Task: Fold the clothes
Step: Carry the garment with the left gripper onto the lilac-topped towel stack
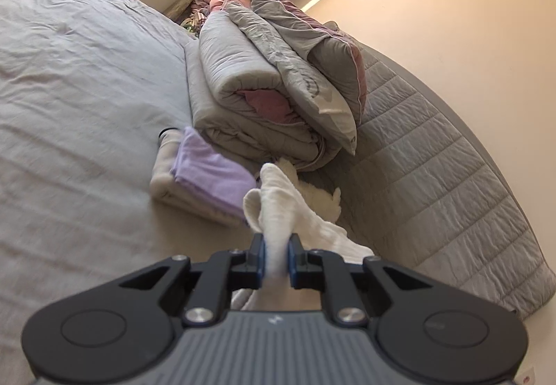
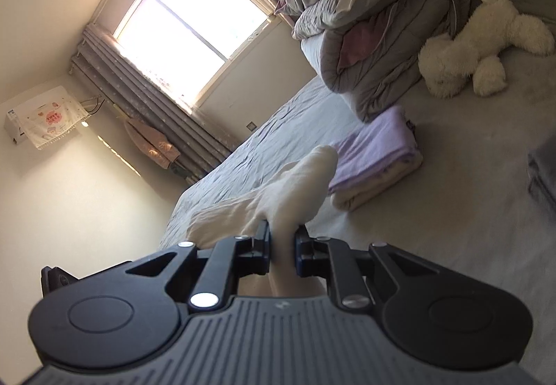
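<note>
We hold a white cloth (image 1: pixel 278 200) between both grippers, above the bed (image 1: pixel 80 99). Our left gripper (image 1: pixel 276 258) has its jaws closed on a bunched fold of the cloth, which pokes up past the blue-edged pads and trails off to the right and below the tool. Our right gripper (image 2: pixel 282 246) is likewise clamped on the cloth (image 2: pixel 295 190); from that side the fabric rises in a thick roll ahead of the fingers and drapes away to the left, over the wrinkled grey sheet. Ahead of both tools a small stack lies on the bed: a folded lilac garment (image 1: pixel 212 173) on top of a folded cream one (image 1: pixel 163 176). In the right wrist view the lilac piece (image 2: pixel 378 145) sits just beyond the tip of the held cloth. Behind the stack a rolled grey quilt (image 1: pixel 239 86) with a pink lining is piled against the padded headboard (image 1: pixel 434 155), with pillows (image 1: pixel 312 61) resting on top of it. A white plush toy (image 2: pixel 476 47) lies beside the quilt, close to the stack. Farther off, the window (image 2: pixel 187 26) is bright, with grey curtains (image 2: pixel 139 86) at its sides, and a covered air conditioner (image 2: pixel 41 117) hangs on the wall.
</note>
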Available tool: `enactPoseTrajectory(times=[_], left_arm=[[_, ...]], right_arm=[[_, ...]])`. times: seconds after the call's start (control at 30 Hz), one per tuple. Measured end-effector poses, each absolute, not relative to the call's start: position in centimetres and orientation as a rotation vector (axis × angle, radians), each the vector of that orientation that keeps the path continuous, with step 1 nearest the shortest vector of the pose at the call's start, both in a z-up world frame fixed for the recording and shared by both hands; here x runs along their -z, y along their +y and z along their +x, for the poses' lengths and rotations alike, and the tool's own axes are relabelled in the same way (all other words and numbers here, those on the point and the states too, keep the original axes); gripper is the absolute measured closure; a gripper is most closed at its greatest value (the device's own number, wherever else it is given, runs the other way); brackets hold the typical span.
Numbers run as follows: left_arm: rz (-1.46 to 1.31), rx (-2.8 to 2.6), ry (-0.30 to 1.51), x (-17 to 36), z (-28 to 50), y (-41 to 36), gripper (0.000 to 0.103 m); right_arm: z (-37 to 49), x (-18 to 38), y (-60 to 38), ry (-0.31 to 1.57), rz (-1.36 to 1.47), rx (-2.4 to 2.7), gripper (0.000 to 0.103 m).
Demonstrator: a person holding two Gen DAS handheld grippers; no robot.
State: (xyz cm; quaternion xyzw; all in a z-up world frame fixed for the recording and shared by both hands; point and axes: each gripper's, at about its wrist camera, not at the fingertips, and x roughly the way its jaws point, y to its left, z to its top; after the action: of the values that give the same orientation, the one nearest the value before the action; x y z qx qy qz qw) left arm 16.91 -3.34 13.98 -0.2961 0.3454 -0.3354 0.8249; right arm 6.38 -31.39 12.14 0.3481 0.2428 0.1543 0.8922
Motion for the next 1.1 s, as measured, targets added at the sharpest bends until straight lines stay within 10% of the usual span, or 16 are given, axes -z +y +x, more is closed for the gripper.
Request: enactPoseTrajectory(times=[1.1], left_arm=[[-0.645, 0.490, 0.745, -4.0, 42.3, -13.5, 0.089]], right_arm=[[33.8, -3.8, -37.0, 0.560, 0.678, -0.255, 0.085]])
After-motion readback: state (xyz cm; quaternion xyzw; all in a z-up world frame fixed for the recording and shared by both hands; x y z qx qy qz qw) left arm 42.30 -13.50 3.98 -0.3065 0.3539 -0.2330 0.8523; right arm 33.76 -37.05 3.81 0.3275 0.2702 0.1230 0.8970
